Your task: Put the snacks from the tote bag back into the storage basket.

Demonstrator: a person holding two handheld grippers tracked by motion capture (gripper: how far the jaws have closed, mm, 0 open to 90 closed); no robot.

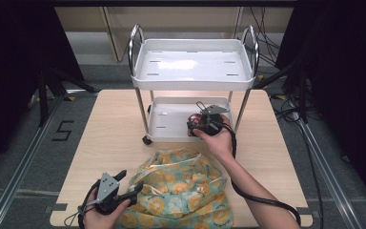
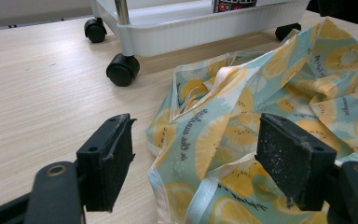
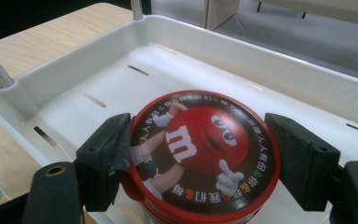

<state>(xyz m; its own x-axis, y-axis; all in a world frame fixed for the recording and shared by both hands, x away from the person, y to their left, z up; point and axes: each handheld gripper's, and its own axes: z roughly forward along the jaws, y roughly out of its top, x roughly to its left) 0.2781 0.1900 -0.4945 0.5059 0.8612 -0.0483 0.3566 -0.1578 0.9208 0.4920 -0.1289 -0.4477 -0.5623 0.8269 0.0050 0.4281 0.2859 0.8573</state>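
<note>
Between my right gripper's jaws: a red tin
It sits in the cart's lower tray, gripped; my left gripper gapes beside the bag

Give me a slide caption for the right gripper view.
Right gripper straddles a red M&M's tin in the white cart's lower tray.

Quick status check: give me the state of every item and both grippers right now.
Candy tin: upright, lid on, on the cart's lower tray, between the right gripper's jaws.
Right gripper: jaws around the tin; grip cannot be confirmed.
Left gripper: open, over the bag's edge.
Lemon-print bag: crumpled flat on the table.
Cart: upright, top tray bare.
</note>
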